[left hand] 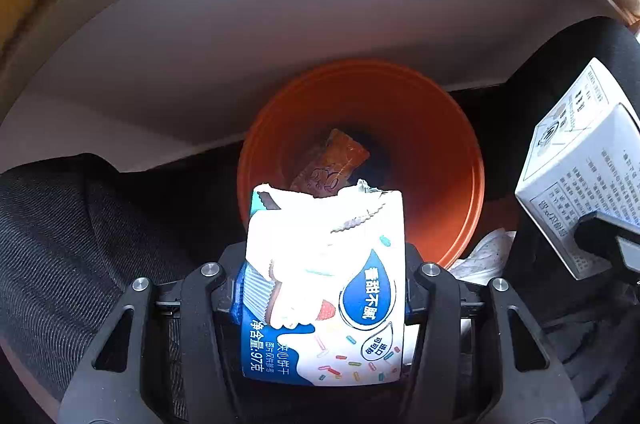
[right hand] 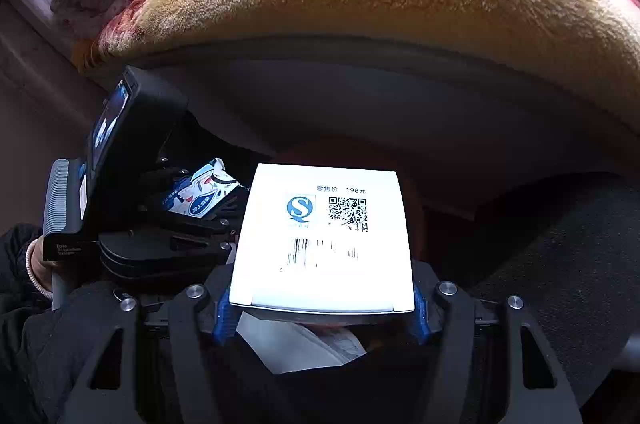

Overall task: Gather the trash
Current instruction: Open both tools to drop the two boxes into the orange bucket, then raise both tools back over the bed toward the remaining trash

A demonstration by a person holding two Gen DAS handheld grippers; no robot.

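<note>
Hovering left gripper [left hand: 326, 288], clamped on torn blue-white biscuit wrapper [left hand: 324, 284], above orange plastic bin [left hand: 432, 143]; right gripper [right hand: 322, 308] grasps white carton [right hand: 324, 236]. Next: release both over the bin.

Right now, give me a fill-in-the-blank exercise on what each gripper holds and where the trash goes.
1. The left gripper is shut on a torn blue-and-white ____ wrapper.
2. The right gripper is shut on a white cardboard box printed with a barcode and a ____ code.
3. Below the wrapper stands a round ____ plastic bin.
4. Inside the bin already lies a crumpled ____ snack packet.

Missing words: biscuit; QR; orange; brown
</note>
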